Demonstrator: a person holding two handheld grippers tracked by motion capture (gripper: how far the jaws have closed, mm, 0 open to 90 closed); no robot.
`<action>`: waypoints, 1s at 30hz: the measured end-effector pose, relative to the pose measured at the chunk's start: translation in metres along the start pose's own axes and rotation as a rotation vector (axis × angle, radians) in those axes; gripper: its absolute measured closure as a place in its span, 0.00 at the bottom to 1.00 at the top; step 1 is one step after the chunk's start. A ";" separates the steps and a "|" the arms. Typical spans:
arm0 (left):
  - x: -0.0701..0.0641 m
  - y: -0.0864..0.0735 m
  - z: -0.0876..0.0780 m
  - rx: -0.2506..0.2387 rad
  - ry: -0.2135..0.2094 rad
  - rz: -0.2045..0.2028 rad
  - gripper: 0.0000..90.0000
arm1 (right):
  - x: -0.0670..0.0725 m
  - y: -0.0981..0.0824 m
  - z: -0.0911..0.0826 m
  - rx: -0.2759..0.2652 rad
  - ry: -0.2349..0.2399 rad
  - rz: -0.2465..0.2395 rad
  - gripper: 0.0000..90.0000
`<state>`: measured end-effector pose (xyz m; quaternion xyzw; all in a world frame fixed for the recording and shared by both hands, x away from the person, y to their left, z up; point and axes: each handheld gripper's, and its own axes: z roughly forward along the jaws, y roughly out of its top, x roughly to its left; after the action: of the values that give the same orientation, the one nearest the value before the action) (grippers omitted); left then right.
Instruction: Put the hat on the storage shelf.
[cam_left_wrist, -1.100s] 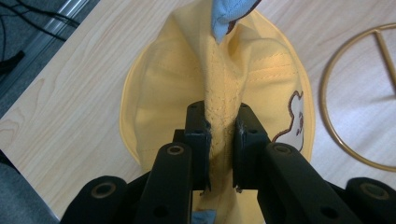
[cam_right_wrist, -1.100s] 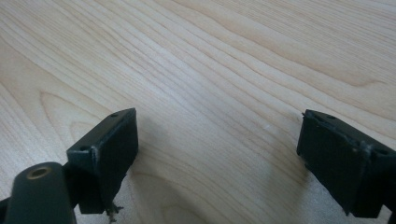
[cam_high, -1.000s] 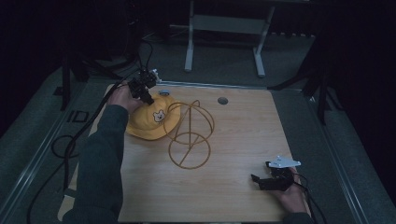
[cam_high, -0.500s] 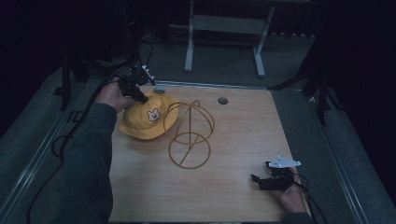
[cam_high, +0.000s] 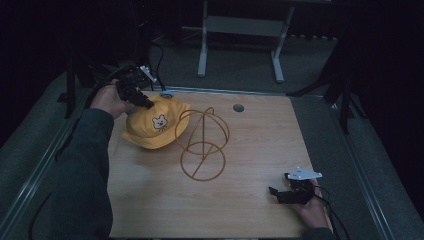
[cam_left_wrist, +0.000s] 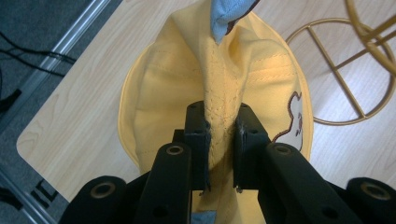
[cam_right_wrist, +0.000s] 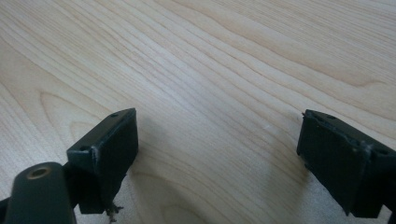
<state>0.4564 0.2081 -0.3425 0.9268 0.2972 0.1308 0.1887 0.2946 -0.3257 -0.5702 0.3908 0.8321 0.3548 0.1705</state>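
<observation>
A yellow cap (cam_high: 152, 125) with a small bear face and a blue button on top hangs partly lifted over the table's far left. My left gripper (cam_high: 141, 100) is shut on a pinched fold of its crown; in the left gripper view the yellow cap (cam_left_wrist: 219, 88) bunches up between the two pads (cam_left_wrist: 198, 130). Beside the cap stands a gold wire stand (cam_high: 202, 145) with a round base and an arched loop, also seen as the gold wire stand (cam_left_wrist: 355, 70). My right gripper (cam_high: 276, 192) rests low at the near right, its jaws wide apart over bare wood (cam_right_wrist: 219, 126).
The wooden table (cam_high: 260, 150) has a round grommet hole (cam_high: 238, 107) near its far edge. Cables trail off the table's left side. A metal frame leg (cam_high: 202, 40) stands on the floor beyond the table.
My left gripper has risen and drawn toward the far left with the cap in its grip, pulling the cap's crown up. The right gripper has stayed put.
</observation>
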 end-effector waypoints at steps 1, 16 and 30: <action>0.000 0.000 -0.002 -0.006 -0.003 0.001 0.87 | 0.000 0.000 0.000 0.000 0.000 0.000 0.14; 0.003 -0.006 -0.023 -0.048 -0.031 0.024 0.87 | 0.000 0.000 0.000 0.000 0.000 0.002 0.14; 0.000 -0.015 -0.034 -0.049 -0.055 0.054 0.87 | 0.000 0.000 0.000 0.000 0.000 0.002 0.14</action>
<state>0.4366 0.2289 -0.3186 0.9329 0.2635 0.1173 0.2157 0.2946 -0.3256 -0.5701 0.3915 0.8318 0.3549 0.1701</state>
